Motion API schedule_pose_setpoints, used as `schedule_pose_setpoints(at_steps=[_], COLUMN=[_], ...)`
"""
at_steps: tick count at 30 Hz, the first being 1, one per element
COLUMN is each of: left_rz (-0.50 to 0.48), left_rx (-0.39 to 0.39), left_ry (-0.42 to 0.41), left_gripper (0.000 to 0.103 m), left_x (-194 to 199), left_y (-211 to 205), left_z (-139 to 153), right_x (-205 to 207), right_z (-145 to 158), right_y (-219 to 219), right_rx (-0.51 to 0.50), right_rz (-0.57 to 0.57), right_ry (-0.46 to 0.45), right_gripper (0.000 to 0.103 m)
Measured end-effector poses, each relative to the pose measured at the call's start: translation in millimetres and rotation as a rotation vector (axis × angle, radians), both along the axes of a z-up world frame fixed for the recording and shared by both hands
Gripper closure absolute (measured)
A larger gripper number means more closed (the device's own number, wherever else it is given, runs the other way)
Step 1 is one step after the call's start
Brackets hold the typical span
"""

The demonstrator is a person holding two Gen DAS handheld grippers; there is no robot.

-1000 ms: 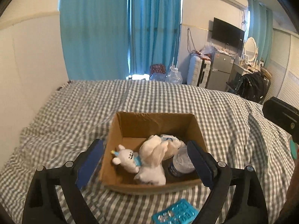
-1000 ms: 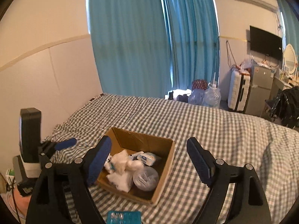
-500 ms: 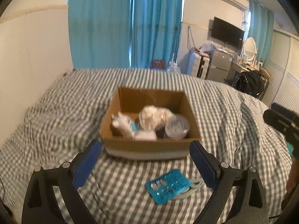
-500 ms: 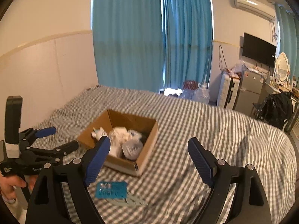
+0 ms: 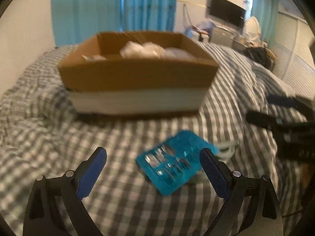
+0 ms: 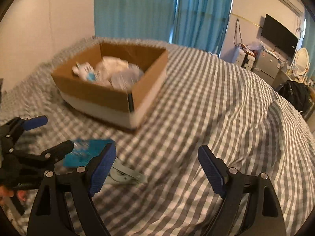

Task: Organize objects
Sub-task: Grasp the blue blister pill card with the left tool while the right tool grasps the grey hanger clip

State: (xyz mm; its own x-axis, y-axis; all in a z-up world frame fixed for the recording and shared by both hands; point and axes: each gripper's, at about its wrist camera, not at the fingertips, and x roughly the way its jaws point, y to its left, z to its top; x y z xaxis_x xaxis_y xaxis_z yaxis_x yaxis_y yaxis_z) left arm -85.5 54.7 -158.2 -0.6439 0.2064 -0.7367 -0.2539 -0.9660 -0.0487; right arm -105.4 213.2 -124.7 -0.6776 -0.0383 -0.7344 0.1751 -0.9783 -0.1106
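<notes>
My left gripper (image 5: pixel 152 169) and my right gripper (image 6: pixel 156 167) look alike: black angular plastic frames with silver screws at the joints, and ribbed blue pads (image 6: pixel 102 169) lining the fingers. Bare skin of my left hand (image 6: pixel 7 193) shows pinkish.

1. The right gripper (image 6: pixel 156 167) is hanging wide open over the checked bedspread (image 6: pixel 226 118).
2. A cardboard box (image 6: pixel 110 96) is sitting ahead, holding soft toys (image 6: pixel 110 69).
3. The left gripper (image 6: pixel 51 135) is spreading open around a blue packet (image 6: pixel 86 152).
</notes>
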Motion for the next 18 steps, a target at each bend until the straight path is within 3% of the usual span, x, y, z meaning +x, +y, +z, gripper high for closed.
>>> schedule_pose_setpoints(at_steps=[5, 13, 18], left_rz=[-0.066, -0.065, -0.071], left_rx=[-0.010, -0.010, 0.049], left_ry=[-0.051, -0.041, -0.061], left_gripper=[0.005, 0.005, 0.006], left_x=[0.5, -24.4, -31.1], left_y=[12.9, 25.4, 16.9], left_z=[-18.0, -30.5, -33.1], right_x=[-6.9, -12.3, -9.4], right_z=[-6.3, -15.7, -16.4], right_y=[2.7, 5.0, 2.7], right_rx=[-0.019, -0.014, 0.005], right_rz=[-0.023, -0.051, -0.049], right_ry=[-0.034, -0.066, -0.060], right_gripper=[0.018, 0.018, 0.018])
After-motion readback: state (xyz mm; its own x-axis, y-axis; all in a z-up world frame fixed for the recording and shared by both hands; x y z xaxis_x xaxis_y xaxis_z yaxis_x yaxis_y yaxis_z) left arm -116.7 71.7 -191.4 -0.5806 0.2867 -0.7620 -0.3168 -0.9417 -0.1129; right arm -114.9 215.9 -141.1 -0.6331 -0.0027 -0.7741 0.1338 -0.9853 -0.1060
